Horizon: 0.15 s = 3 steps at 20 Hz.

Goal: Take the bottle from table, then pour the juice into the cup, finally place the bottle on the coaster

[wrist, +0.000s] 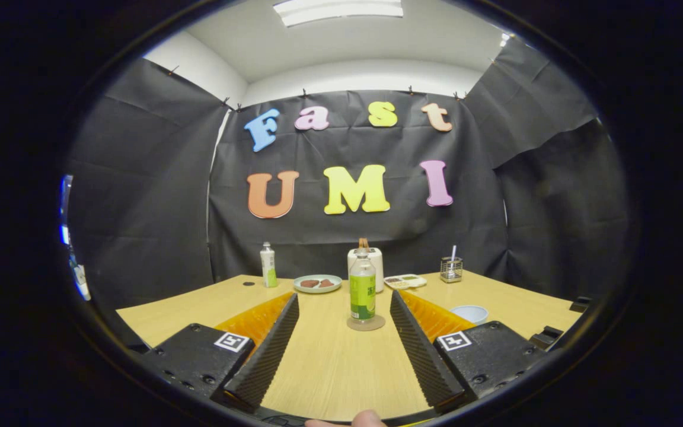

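**Bottle upright on coaster, claw released**

The wooden surface point(329, 367) stretches toward the black booth wall. The claw point(344, 302) is spread wide, gripping nothing. The green-labelled juice bottle point(363, 289) stands upright on the round coaster point(366, 324), just ahead between the fingers. The pale cup point(469, 313) sits beside the right finger.

Wooden table point(329, 367) carries a bottle point(363, 289) upright on a coaster point(366, 323), a cup point(469, 313) to its right, and farther back a second bottle point(268, 265), a plate point(317, 283), a white jar point(366, 267), maybe a tray point(405, 281), and a wire holder point(451, 268).
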### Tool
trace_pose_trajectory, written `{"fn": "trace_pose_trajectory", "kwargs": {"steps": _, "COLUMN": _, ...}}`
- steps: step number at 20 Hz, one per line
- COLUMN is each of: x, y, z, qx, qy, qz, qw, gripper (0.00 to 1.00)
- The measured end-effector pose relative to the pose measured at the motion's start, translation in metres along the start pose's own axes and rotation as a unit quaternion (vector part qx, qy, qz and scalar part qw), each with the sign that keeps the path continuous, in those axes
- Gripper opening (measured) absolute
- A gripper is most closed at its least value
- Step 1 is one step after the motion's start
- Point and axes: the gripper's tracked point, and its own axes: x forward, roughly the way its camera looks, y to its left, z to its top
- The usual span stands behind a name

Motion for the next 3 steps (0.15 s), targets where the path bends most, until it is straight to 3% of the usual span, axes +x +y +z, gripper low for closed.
{"fn": "trace_pose_trajectory", "kwargs": {"steps": 3, "x": -0.0006, "y": 0.0039, "z": 0.0004, "qx": -0.004, "qy": -0.005, "qz": 0.003, "qw": 1.000, "gripper": 0.99}}
